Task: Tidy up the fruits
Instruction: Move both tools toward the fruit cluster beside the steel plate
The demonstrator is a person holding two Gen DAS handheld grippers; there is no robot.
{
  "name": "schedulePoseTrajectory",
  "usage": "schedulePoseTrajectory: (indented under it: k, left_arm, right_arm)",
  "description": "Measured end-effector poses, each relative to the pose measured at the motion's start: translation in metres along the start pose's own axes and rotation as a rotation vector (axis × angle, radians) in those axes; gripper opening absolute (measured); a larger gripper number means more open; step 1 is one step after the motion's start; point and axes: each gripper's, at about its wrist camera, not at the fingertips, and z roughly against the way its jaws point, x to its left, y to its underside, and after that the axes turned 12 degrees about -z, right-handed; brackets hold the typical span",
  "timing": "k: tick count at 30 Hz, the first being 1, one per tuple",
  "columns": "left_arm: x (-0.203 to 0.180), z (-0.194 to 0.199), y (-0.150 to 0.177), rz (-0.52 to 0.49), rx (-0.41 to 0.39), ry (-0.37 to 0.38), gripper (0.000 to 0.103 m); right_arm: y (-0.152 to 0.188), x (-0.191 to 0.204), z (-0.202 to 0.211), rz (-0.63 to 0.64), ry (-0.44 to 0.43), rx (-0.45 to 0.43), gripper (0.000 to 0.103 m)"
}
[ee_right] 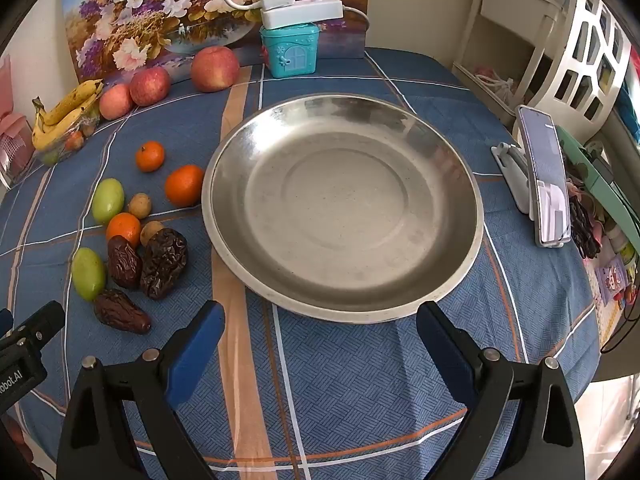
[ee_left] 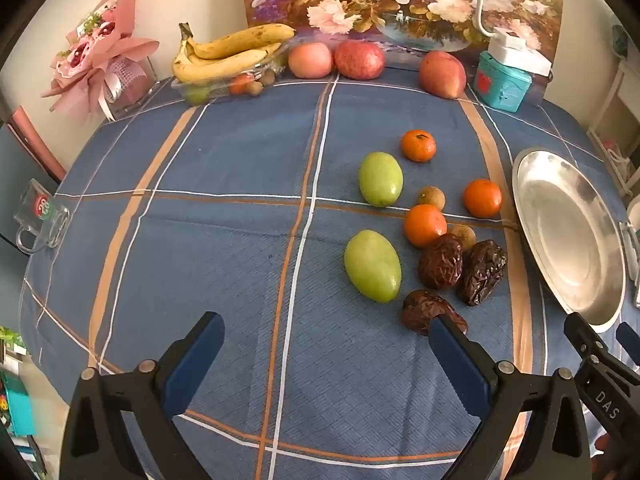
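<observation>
Loose fruit lies on the blue checked tablecloth: two green fruits (ee_left: 373,265) (ee_left: 380,178), three tangerines (ee_left: 425,225) (ee_left: 482,198) (ee_left: 418,145), three dark dates (ee_left: 433,313) (ee_left: 441,261) (ee_left: 482,272) and two small brown longans (ee_left: 431,197). An empty steel plate (ee_left: 568,236) sits to their right; it fills the right wrist view (ee_right: 340,216). My left gripper (ee_left: 326,338) is open above the cloth, its right finger just in front of the nearest date. My right gripper (ee_right: 320,326) is open and empty at the plate's near rim. The fruit group shows left in the right wrist view (ee_right: 160,256).
At the back stand a banana bunch on a clear tray (ee_left: 228,56), three apples (ee_left: 359,60), a teal house-shaped box (ee_left: 500,84) with a white lamp, and a flower painting. A pink bouquet (ee_left: 96,52) is back left. A phone on a stand (ee_right: 546,184) is right of the plate.
</observation>
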Motion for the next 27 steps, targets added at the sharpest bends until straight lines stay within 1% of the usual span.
schedulePoseTrajectory:
  k: [18,23,25,27]
  left_arm:
    - [0.0024,-0.0036,0.0028,0.023,0.002,-0.018,0.103]
    - [0.0025,-0.0026,0.0022,0.034,-0.018,-0.006,0.103]
    - [0.002,-0.0021,0.0012,0.031,-0.009,-0.013,0.103]
    - [0.0024,-0.0009,0.0007,0.03,-0.024,-0.022,0.103]
  right_arm:
    - [0.0007,0.0013,-0.0009,0.001,0.002,0.0,0.097]
    - [0.0007,0.0015,-0.0011,0.001,0.002,0.0,0.097]
    - [0.0003,0.0016,-0.001,0.003,0.002,0.0,0.097]
    - [0.0003,0.0016,-0.0011,0.003,0.002,0.001,0.097]
